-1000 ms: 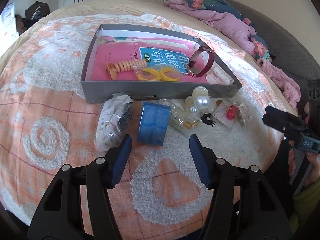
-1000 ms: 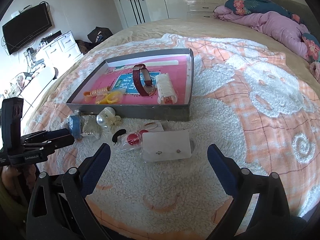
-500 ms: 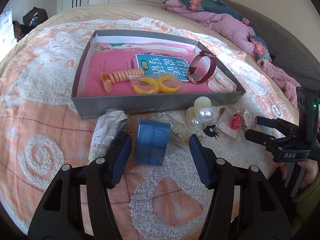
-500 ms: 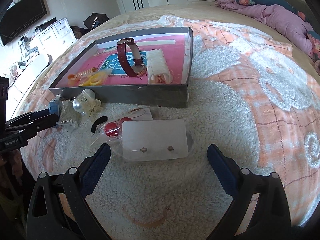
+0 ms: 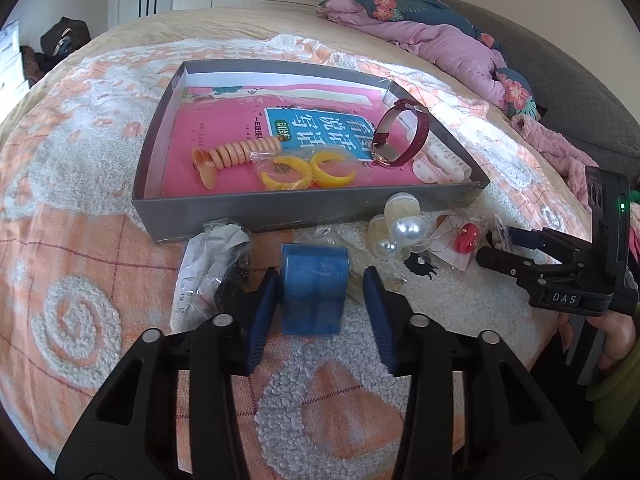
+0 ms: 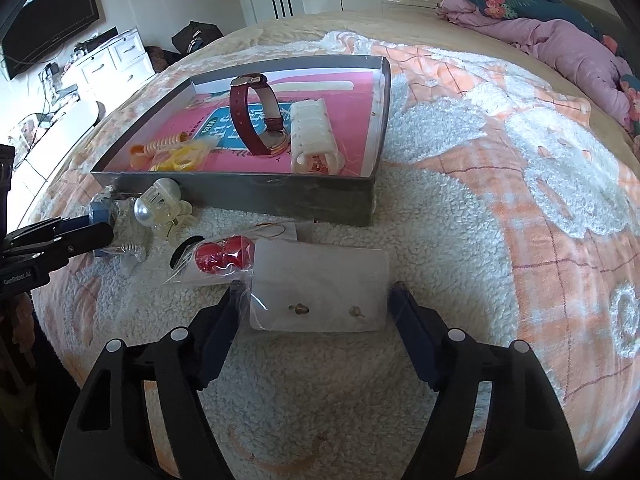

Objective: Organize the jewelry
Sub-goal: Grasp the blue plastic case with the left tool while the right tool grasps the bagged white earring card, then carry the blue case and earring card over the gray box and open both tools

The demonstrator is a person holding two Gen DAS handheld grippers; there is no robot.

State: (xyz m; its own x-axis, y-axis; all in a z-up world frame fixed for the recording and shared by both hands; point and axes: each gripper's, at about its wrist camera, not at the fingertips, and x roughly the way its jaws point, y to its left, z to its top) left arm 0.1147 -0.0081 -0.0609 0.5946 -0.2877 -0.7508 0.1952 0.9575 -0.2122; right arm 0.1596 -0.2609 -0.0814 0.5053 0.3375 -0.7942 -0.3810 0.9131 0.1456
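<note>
I am bringing the left tongs down with their blue pads open on both sides of the blue box, which is lying on the bed blanket just in front of the grey tray; the pads are standing near its sides, but I cannot tell if they are touching it. I am placing them like this, I think, because the box is the next thing to go in the tray. The right tongs are also wide open and gripping nothing, with the earring card lying flat between the fingers, so a squeeze could take it by the edges. The box is looking small, squarish and soft-edged, a little blurred. The card is white in a clear sleeve, with two small studs. The red watch and the yellow rings are already lying in the tray.
</note>
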